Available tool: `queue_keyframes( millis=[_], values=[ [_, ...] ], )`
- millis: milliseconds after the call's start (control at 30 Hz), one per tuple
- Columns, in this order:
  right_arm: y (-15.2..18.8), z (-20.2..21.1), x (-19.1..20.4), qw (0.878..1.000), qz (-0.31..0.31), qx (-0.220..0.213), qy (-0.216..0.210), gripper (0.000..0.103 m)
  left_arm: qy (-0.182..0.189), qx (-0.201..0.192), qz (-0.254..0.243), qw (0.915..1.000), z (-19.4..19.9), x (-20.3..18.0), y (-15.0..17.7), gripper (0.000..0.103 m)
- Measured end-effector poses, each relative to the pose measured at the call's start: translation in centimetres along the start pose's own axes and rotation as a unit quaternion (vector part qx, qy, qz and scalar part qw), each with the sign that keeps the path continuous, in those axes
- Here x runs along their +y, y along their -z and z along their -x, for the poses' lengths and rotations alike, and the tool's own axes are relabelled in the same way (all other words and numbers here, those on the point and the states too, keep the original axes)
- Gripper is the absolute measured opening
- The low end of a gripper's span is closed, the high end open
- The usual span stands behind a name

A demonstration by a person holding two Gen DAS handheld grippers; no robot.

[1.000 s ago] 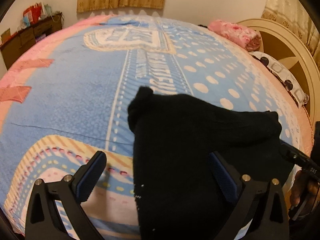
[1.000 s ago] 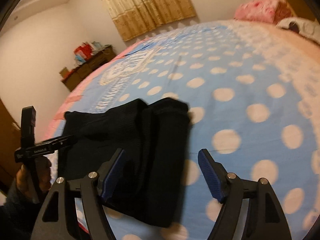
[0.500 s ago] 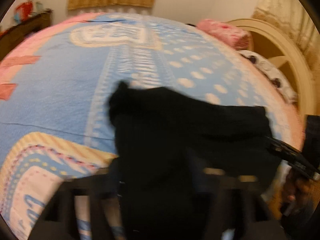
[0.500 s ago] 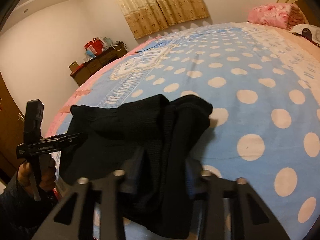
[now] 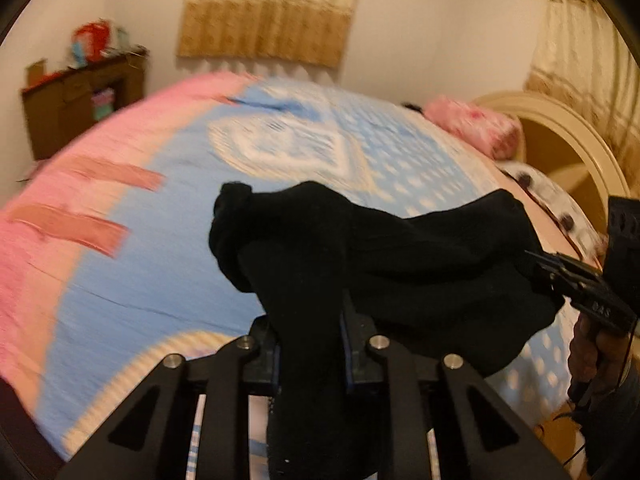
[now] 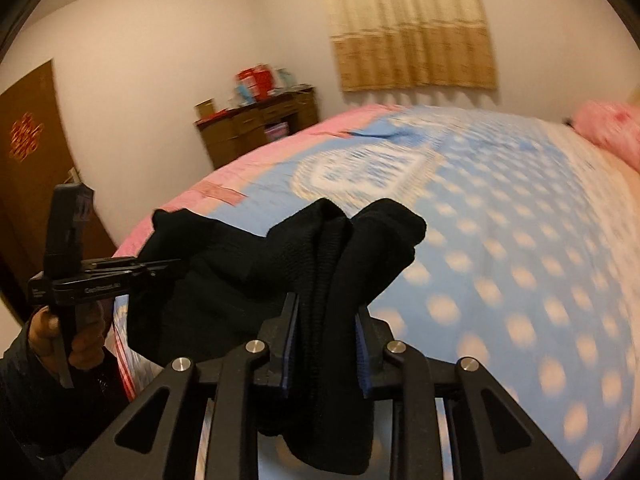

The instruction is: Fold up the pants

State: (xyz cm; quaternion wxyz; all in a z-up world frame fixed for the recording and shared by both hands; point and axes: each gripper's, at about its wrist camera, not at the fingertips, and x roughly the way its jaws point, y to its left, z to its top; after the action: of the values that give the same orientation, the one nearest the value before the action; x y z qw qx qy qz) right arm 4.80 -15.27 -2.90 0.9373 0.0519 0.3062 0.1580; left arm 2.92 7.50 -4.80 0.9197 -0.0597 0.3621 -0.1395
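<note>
left gripper is closing right now and its blue pads are already pressing a thick bunch of the black pants from both sides. the cloth runs up between the fingers and spills down below them too. right gripper is doing the same at the other end, jaws closing, pads squeezed onto a ribbed fold of the pants, with a loose tail hanging under the tool. so both tongs are clamped on the garment, one at each end, and the pants are strung between them, bunched and sagging in the middle, held up at the near edge of the bed. whether the lowest part touches the cover i cannot tell. out at the side of each view you catch the other tool with a hand wrapped round its grip, dark sleeve below. past the pants, the bedcover spreads out, pale blue with cream dots, a big cream panel in the middle, pink border on the far side. further on, a pink pillow by the cream headboard. at the far wall, a dark wooden cabinet with red and blue bits on top, and a tan curtain. a brown door stands off at the side.
</note>
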Motion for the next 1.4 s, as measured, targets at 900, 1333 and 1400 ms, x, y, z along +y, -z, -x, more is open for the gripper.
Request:
queue_keyframes(
  millis=[900,1333,1400],
  values=[
    [-9.8,-28.4,5.2,0.990,0.061,0.110,-0.059,0.024,-0.159,0.015,0.079,0.9840,-7.6,15.1,-1.4,0.024],
    [-9.2,-29.6,3.8,0.989,0.026,0.135,-0.057,0.032,-0.167,0.012,0.082,0.9825,-8.2,15.5,-1.0,0.035],
    [-9.1,-29.4,4.0,0.989,0.029,0.134,-0.050,0.033,-0.170,0.011,0.081,0.9820,-8.2,15.4,-1.0,0.037]
  ],
)
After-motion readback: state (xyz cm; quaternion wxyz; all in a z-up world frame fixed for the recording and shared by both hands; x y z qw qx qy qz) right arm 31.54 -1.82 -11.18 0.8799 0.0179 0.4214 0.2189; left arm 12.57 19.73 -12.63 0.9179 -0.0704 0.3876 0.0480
